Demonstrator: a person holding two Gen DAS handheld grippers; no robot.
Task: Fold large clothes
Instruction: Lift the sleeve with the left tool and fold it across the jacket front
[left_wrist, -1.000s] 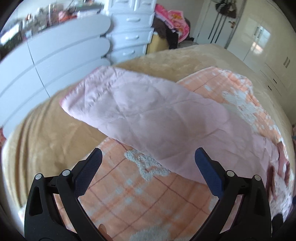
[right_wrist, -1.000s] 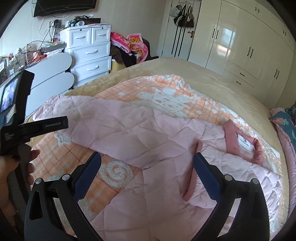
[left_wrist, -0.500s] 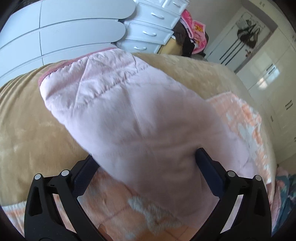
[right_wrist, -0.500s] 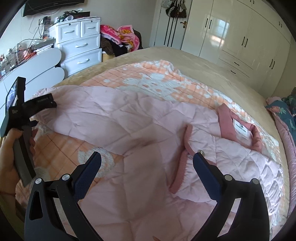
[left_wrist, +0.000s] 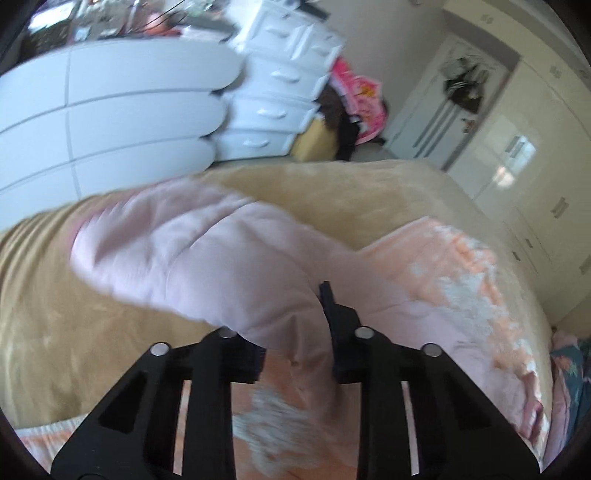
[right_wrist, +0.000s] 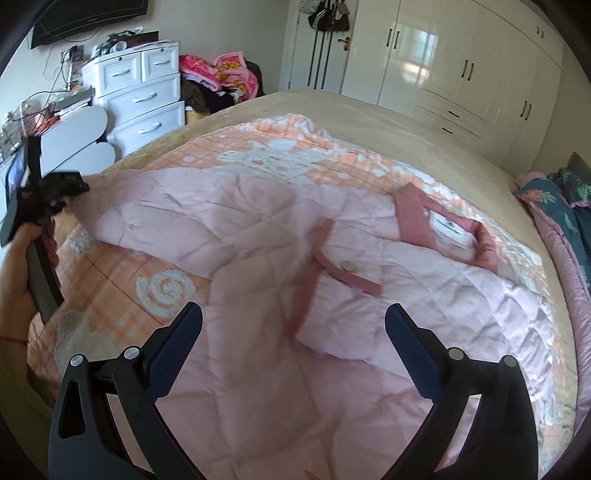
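Left gripper (left_wrist: 295, 332) — jaws narrowed on the pink sleeve (left_wrist: 192, 258), probably to carry it inward for a fold. Right gripper (right_wrist: 291, 343) — jaws wide, empty, above the jacket (right_wrist: 332, 295), which lies spread on the bed (right_wrist: 369, 110).

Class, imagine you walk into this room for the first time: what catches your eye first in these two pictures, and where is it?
First comes the big pale pink quilted jacket spread across the orange-and-white checked blanket on the bed, its darker pink collar toward the right. Next, the left gripper has closed on the jacket's sleeve, which stretches out over the tan bedspread. The right gripper hovers open above the jacket's body.
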